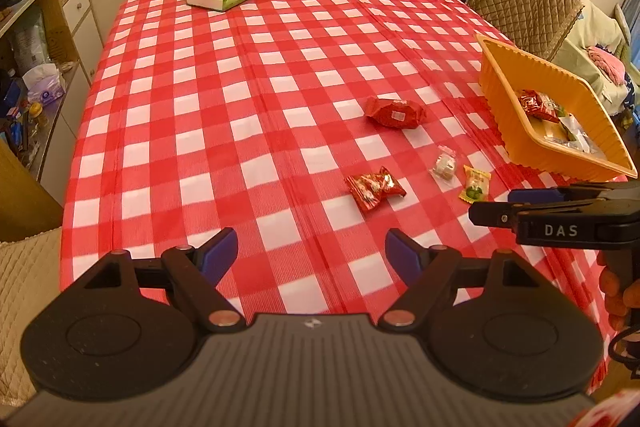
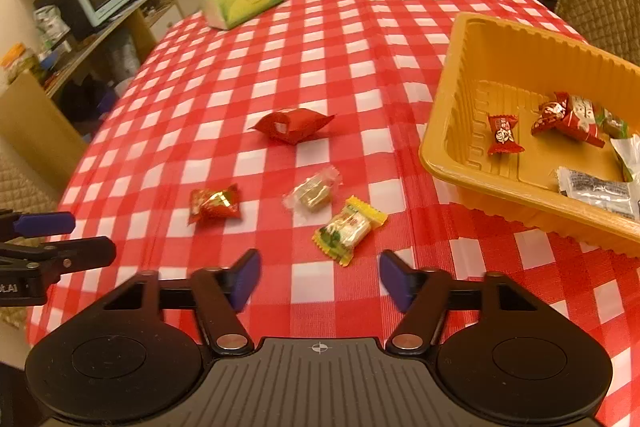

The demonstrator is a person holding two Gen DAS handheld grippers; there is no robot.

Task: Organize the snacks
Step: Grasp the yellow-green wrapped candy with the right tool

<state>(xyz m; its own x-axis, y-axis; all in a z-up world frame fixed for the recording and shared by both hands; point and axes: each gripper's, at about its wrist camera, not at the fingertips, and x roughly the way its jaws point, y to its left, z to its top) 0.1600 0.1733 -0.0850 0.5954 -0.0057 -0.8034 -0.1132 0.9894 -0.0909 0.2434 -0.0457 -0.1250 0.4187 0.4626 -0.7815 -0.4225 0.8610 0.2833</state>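
1. Left gripper (image 1: 312,251): jaws spread wide, nothing between them, above bare surface (image 1: 240,107) at lower centre of its view.
2. Right gripper (image 2: 319,279): jaws apart, empty, just below the yellow candy (image 2: 350,229).
3. Loose snacks at mid-frame: red pack (image 2: 294,125), red candy (image 2: 216,205), clear candy (image 2: 314,193).
4. Tray (image 2: 460,99): right of frame, holding several wrapped snacks.

Lying loose on the checked cloth: red pouch (image 2: 294,125), crinkled red candy (image 2: 216,205), clear-wrapped sweet (image 2: 314,191), yellow-green candy (image 2: 350,229). Sitting at right, slightly tilted: orange tray (image 2: 452,131), holding several red and white wrapped snacks (image 2: 568,119).
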